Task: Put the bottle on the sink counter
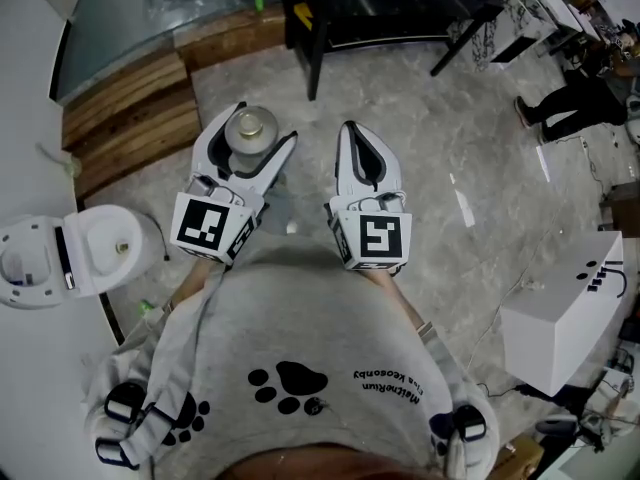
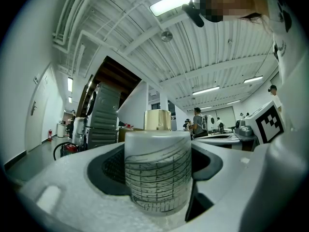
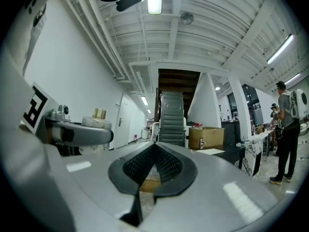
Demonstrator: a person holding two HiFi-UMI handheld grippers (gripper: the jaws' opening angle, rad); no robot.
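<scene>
A frosted bottle [image 1: 250, 130] with a gold cap stands upright between the jaws of my left gripper [image 1: 262, 126], which is shut on it and held in front of the person's chest, above the floor. In the left gripper view the bottle [image 2: 157, 175] fills the space between the dark pads, its gold cap [image 2: 158, 120] pointing away. To its right, my right gripper [image 1: 351, 133] is shut with nothing in it; the pads [image 3: 169, 166] meet at the tip. The right gripper view also catches the bottle's cap [image 3: 99, 113] at the left.
A white toilet [image 1: 60, 258] stands at the left, with wooden steps [image 1: 130, 108] beyond it. A white box [image 1: 570, 308] sits on the marble floor at the right. A person [image 1: 570, 98] stands at the upper right near a black table [image 1: 390, 8].
</scene>
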